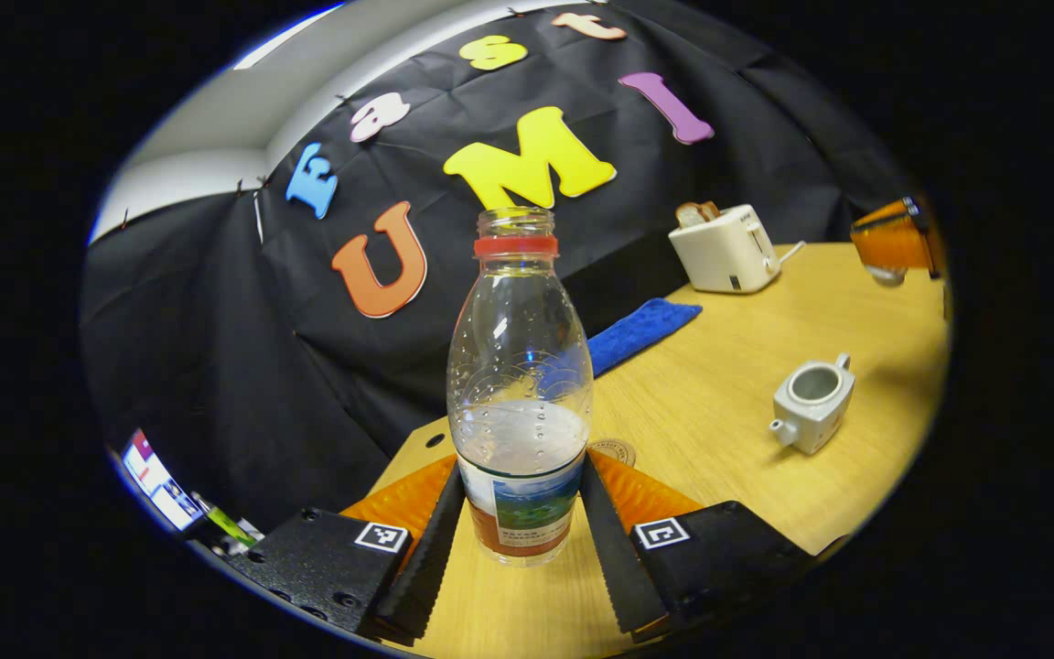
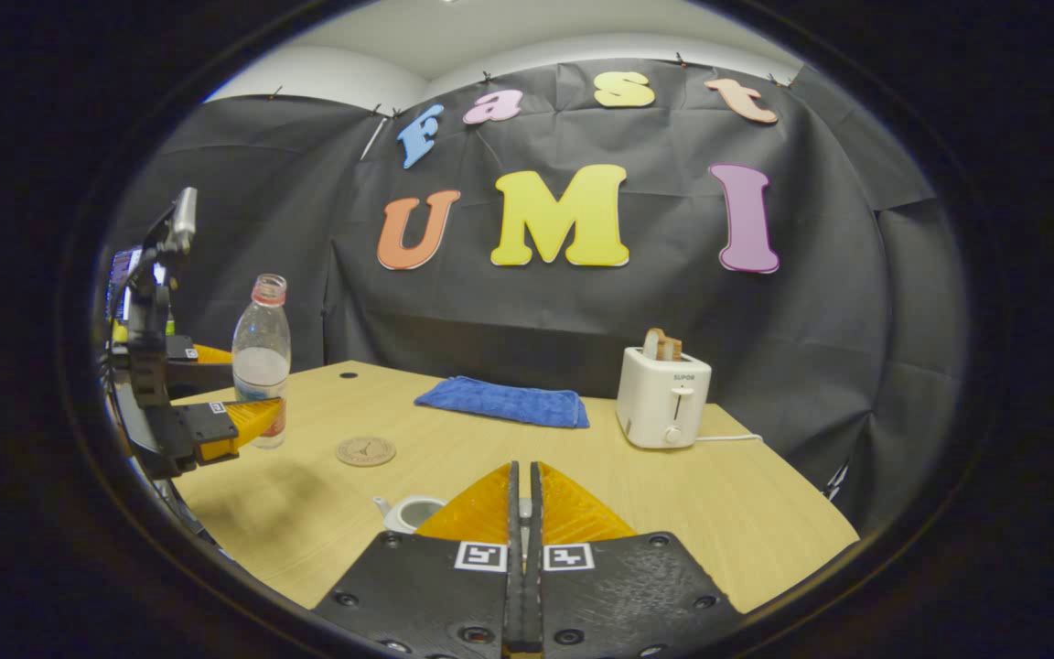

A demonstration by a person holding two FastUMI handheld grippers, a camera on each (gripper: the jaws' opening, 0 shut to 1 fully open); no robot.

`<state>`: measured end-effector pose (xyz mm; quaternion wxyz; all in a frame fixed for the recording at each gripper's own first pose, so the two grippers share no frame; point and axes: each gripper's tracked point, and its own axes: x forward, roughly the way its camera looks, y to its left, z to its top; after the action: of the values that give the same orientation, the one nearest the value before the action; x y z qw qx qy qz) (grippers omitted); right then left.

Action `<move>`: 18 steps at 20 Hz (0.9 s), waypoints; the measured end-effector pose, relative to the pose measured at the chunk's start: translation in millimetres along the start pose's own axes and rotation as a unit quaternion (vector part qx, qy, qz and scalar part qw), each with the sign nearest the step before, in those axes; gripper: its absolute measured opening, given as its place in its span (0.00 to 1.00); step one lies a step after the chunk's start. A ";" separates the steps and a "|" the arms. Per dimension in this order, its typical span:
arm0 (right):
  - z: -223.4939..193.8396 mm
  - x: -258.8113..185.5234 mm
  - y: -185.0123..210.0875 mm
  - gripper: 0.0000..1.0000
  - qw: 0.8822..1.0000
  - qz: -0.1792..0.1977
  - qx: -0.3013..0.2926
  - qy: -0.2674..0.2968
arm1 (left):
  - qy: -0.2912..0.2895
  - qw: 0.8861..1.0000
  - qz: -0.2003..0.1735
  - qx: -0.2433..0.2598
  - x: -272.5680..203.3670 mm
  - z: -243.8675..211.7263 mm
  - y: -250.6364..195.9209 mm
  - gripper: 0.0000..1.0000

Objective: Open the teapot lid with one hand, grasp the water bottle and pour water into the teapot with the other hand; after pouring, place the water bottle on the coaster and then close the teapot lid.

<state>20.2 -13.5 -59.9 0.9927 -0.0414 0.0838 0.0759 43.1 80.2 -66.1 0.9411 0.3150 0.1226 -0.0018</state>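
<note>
Left gripper view, near to far:
- My left gripper [image 1: 520, 540], bottom centre: both fingers pressed against the water bottle [image 1: 520, 403], which stands upright, capless, part full, on the table [image 1: 747, 476].
- Coaster [image 1: 614, 449], just behind the bottle.
- Teapot [image 1: 812, 404], centre right, lid off.
- Blue cloth [image 1: 641, 331], then toaster [image 1: 725, 249], upper right.

Right gripper view:
- My right gripper [image 2: 523, 513], bottom centre: fingers clenched together; whether the lid sits between them I cannot tell.
- Teapot rim [image 2: 410, 513], just left of my fingers.
</note>
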 end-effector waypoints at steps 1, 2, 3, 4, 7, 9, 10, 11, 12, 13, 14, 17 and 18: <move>-1.5 -1.6 -2.9 0.00 1.000 0.000 -0.003 0.002 | 0.001 0.999 0.008 0.045 2.3 1.0 2.9 0.75; -3.4 -2.5 -5.7 0.00 1.000 0.000 -0.005 0.003 | -0.001 0.996 0.016 0.093 4.4 3.4 5.1 0.74; -4.0 -3.2 -8.4 0.00 1.000 0.001 -0.006 0.004 | -0.006 0.990 0.022 0.140 6.7 6.9 5.2 0.74; -4.8 -4.5 -11.0 0.00 1.000 0.001 -0.004 0.005 | -0.011 0.983 0.026 0.183 8.2 10.7 4.1 0.74; -9.0 -5.9 -16.7 0.00 1.000 0.001 0.006 0.005 | -0.015 0.965 0.010 0.263 11.2 9.5 -17.3 0.74; -10.6 -7.6 -21.0 0.00 1.000 -0.001 0.007 0.006 | -0.020 0.951 -0.001 0.309 9.8 11.5 -30.0 0.74; -12.5 -8.6 -23.1 0.00 1.000 -0.002 0.008 0.007 | -0.022 0.942 -0.003 0.334 11.1 13.1 -35.0 0.73; -12.9 -9.1 -25.5 0.00 1.000 -0.003 0.011 0.008 | -0.023 0.934 -0.007 0.356 11.2 13.3 -39.7 0.74; -13.9 -10.3 -28.2 0.00 1.000 -0.004 0.013 0.007 | -0.026 0.927 -0.008 0.375 11.2 15.2 -43.9 0.74; -15.3 -11.8 -31.0 0.00 1.000 -0.006 0.014 0.007 | -0.027 0.919 -0.009 0.393 11.0 15.5 -47.4 0.73; -17.1 -12.9 -31.7 0.00 1.000 -0.007 0.016 0.007 | -0.028 0.912 -0.009 0.410 10.3 14.4 -47.0 0.74; -20.5 -16.0 -38.3 0.00 1.000 -0.011 0.017 0.009 | -0.030 0.890 -0.011 0.454 10.5 18.1 -57.1 0.73; -21.3 -17.0 -39.8 0.00 1.000 -0.013 0.019 0.009 | -0.027 0.884 -0.013 0.466 6.0 16.2 -62.0 0.73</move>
<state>6.6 -57.2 -75.2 0.9935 -0.0247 0.0931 0.0610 47.7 21.3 -91.8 0.6887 0.7156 0.0860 -0.0795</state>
